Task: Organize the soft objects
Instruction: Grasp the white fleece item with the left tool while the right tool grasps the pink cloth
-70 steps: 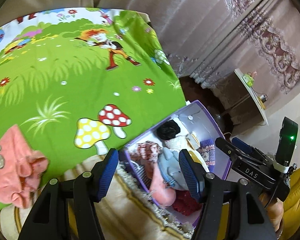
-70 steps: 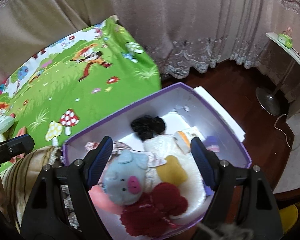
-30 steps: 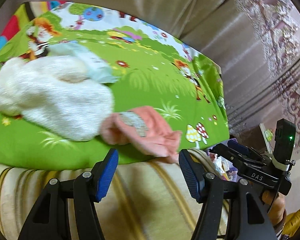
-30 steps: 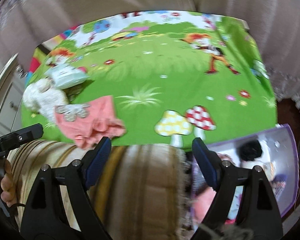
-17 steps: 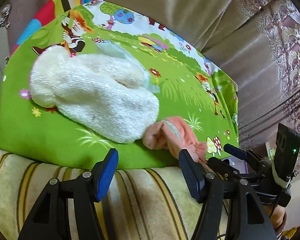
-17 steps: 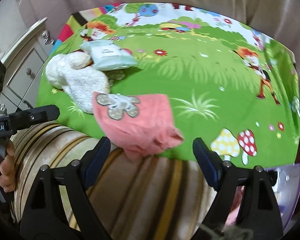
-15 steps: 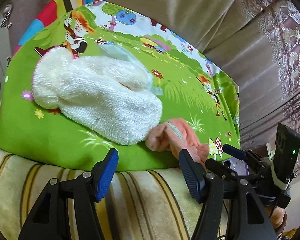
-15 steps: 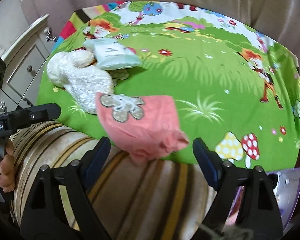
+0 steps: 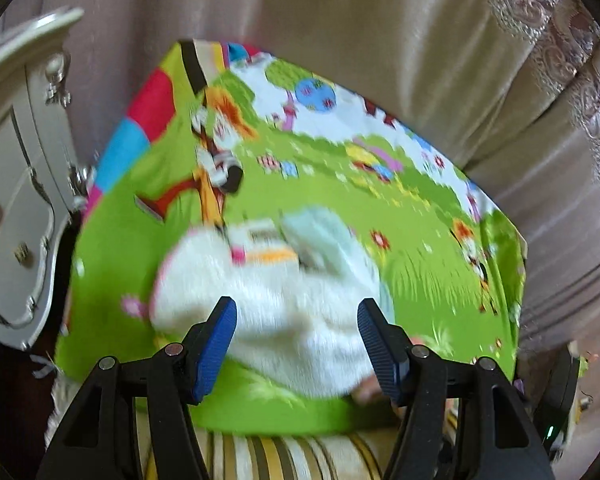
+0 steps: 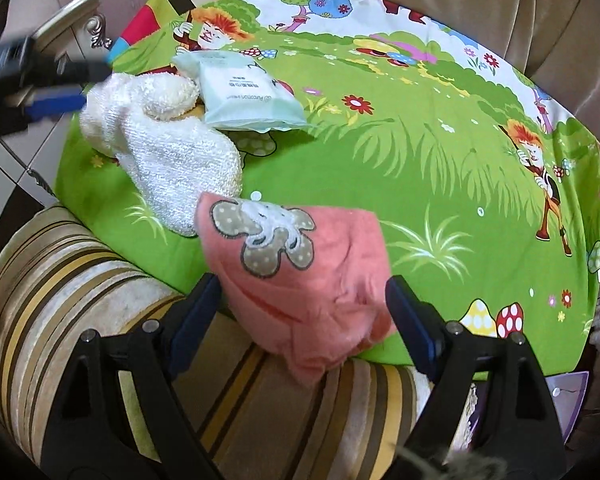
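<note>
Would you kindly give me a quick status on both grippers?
Left gripper open over white fluffy toy. Right gripper open around pink cloth. Wipes pack rests against the toy.

Lying on the cartoon-print green sheet (image 10: 440, 152) are three loose things: one white fluffy plush toy (image 10: 172, 148), one pale blue wet-wipes pack (image 10: 244, 92) and one pink cloth with an elephant patch (image 10: 308, 280). Two grippers are showing, left gripper (image 9: 292, 334) and right gripper (image 10: 304, 316).
</note>
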`<state>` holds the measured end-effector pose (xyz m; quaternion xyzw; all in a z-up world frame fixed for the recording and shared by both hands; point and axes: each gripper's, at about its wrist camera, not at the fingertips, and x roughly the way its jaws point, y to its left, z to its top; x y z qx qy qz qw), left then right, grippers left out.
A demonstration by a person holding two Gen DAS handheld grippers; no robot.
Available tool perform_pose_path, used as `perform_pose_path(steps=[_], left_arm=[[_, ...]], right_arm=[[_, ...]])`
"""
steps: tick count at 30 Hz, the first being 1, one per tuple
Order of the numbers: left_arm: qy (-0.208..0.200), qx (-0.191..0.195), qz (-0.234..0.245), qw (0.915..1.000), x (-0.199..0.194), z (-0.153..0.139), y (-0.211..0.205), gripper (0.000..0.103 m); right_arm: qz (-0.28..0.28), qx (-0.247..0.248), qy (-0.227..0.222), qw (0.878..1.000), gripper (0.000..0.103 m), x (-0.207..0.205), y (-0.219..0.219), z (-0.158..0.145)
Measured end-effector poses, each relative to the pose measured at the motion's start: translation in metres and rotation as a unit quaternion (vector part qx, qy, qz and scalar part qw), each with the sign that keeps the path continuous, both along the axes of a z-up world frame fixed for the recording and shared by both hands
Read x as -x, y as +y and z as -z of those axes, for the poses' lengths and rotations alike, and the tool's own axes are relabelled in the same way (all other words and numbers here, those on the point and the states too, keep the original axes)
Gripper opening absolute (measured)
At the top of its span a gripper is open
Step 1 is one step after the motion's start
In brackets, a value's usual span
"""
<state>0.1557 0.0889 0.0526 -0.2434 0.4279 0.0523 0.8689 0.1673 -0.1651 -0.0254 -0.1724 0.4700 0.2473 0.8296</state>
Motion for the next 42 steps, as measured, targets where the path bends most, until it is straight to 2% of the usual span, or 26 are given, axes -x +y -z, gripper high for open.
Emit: perform_pose_path(steps=[6,13,15,17,19,25,34,38,42], left_arm=[[0.021,-0.044,0.001,0.9988,-0.040,0.007,0.001,0.065],[0.058,-0.096,0.013,0.9936,-0.059,0.029,-0.004,0.065],[0.064,-0.116,0.019,0.9910,-0.058,0.032,-0.007,0.065],[0.066,-0.133,0.030,0.9885,-0.054,0.032,-0.011,0.065],[0.069,-0.147,0.038,0.9860,-0.050,0.032,-0.016,0.065],[0.073,-0.174,0.046,0.9809,-0.017,0.032,-0.023,0.065],[0.072,-0.164,0.045,0.9828,0.019,0.027,-0.023,0.065],[0.068,-0.148,0.034,0.9861,0.032,0.026,-0.019,0.065],[0.061,-0.112,0.012,0.9917,0.046,0.022,-0.009,0.065]], right_arm=[[0.006,0.009,0.002,1.000,0.081,-0.004,0.003,0.006],[0.005,0.011,0.018,1.000,0.059,-0.007,0.003,0.012],[0.003,0.011,0.022,1.000,0.050,-0.007,0.004,0.014],[0.003,0.008,0.024,1.000,0.035,-0.007,0.004,0.015],[0.003,0.002,0.025,1.000,0.029,-0.007,0.002,0.014],[0.011,-0.015,0.018,1.000,0.025,-0.007,-0.002,0.010],[0.020,-0.033,0.006,0.999,0.020,-0.005,-0.010,0.003],[0.029,-0.042,0.004,0.999,0.020,-0.005,-0.016,0.000],[0.034,-0.047,0.005,0.998,0.020,-0.006,-0.019,0.000]])
